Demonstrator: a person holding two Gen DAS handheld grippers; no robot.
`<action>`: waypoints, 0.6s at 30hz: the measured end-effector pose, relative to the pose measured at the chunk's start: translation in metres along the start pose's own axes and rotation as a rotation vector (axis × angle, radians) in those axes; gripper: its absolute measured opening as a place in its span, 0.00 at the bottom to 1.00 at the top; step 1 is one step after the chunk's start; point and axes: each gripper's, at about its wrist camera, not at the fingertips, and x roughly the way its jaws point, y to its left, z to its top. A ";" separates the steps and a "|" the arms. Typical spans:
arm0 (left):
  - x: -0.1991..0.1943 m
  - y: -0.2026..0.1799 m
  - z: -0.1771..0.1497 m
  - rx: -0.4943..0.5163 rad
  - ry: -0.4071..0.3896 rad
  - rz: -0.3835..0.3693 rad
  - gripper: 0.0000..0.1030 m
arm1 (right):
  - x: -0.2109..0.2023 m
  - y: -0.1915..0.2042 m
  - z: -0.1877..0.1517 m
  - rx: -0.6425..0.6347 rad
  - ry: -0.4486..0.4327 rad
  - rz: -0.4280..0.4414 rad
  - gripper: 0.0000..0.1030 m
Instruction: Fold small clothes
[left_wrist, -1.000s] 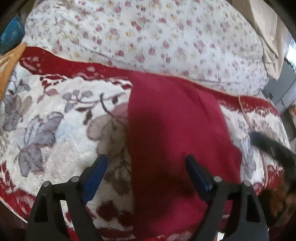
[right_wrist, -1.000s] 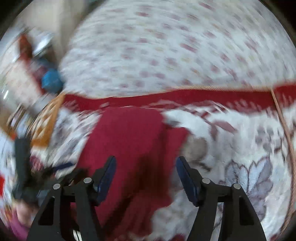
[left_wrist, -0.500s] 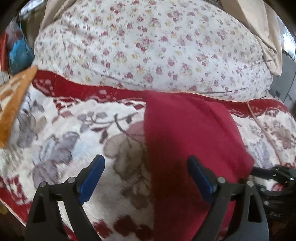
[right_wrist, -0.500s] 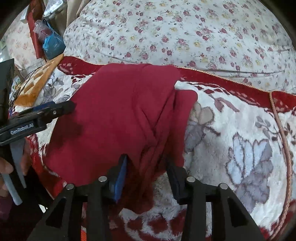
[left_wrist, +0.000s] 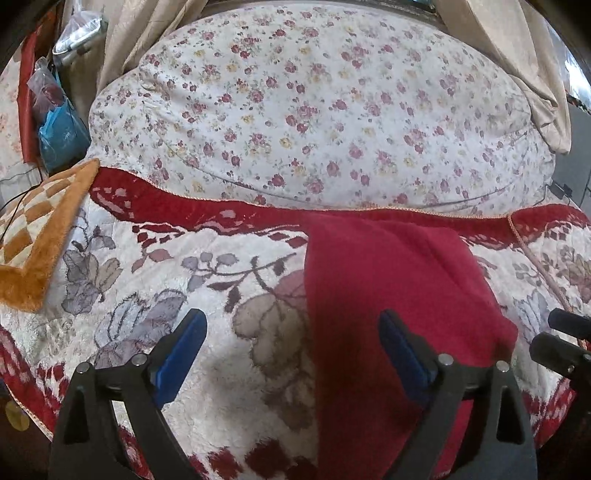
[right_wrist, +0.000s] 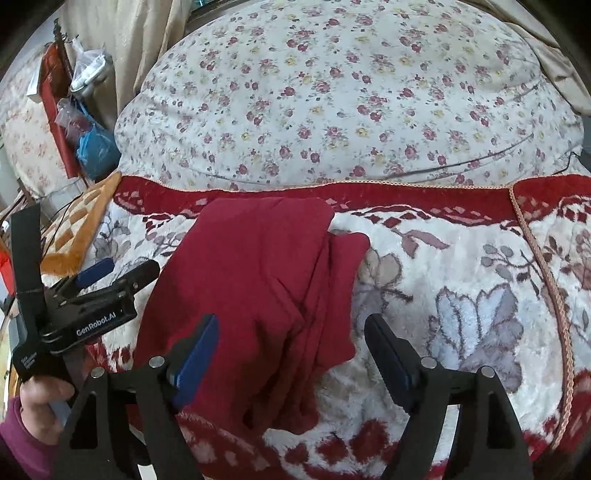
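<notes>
A dark red garment (left_wrist: 388, 295) lies folded lengthwise on the floral blanket (left_wrist: 184, 288); it also shows in the right wrist view (right_wrist: 258, 280), with bunched folds along its right edge. My left gripper (left_wrist: 291, 343) is open and empty, its right finger over the garment's near part. My right gripper (right_wrist: 291, 347) is open and empty, straddling the garment's near right edge. The left gripper also shows at the left of the right wrist view (right_wrist: 110, 273).
A large flowered quilt bundle (left_wrist: 314, 118) lies behind the blanket. An orange checked mat (left_wrist: 40, 236) is at the left. Blue bags (left_wrist: 59, 133) and clutter stand at the far left. Beige curtains (left_wrist: 517, 55) hang behind.
My right gripper, which had closed in on the garment's folded edge, has opened wide and let it go. Both grippers have drawn back from the garment.
</notes>
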 end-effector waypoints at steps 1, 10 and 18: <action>-0.001 0.000 0.000 -0.003 0.001 -0.002 0.90 | 0.001 0.000 0.000 -0.001 -0.004 -0.007 0.86; 0.000 0.002 0.000 -0.008 0.011 -0.016 0.90 | 0.010 0.004 -0.001 -0.032 -0.014 -0.073 0.92; 0.000 0.002 0.000 -0.010 0.009 -0.018 0.90 | 0.016 0.003 0.000 -0.026 -0.003 -0.074 0.93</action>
